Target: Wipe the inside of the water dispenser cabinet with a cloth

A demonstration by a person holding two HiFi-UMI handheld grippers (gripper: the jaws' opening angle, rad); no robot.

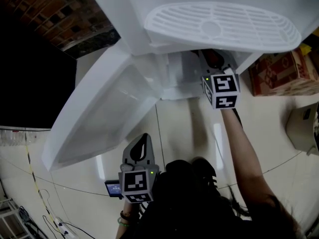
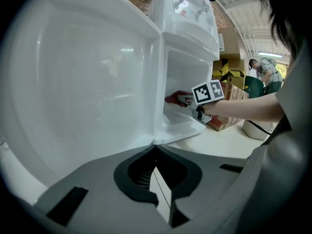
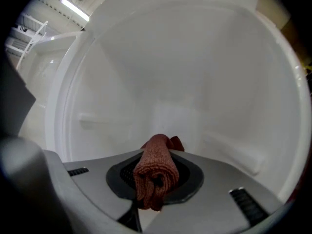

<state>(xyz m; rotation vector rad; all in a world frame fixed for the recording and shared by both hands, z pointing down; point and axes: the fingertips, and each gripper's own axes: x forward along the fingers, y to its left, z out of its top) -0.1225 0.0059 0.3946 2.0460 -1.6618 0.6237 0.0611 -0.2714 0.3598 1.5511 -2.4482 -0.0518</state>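
The white water dispenser's cabinet [image 1: 177,71] stands with its door [image 1: 104,108] swung wide to the left. My right gripper [image 1: 215,63] reaches into the cabinet, marker cube outermost. In the right gripper view the right gripper [image 3: 157,152] is shut on a rolled red cloth [image 3: 155,172], facing the white back wall [image 3: 170,82] a short way off. The left gripper view shows that cloth [image 2: 174,99] inside the cabinet opening [image 2: 185,77]. My left gripper [image 1: 143,139] hangs low by my body, well clear of the door [image 2: 83,72]. Its jaws [image 2: 156,147] are shut on nothing.
The dispenser's slotted drip tray [image 1: 219,26] overhangs the cabinet opening. Cardboard boxes [image 1: 284,71] and a pale bin [image 1: 304,128] stand to the right. Cables [image 1: 40,203] lie on the floor at the lower left. A person [image 2: 265,72] stands far off behind the boxes.
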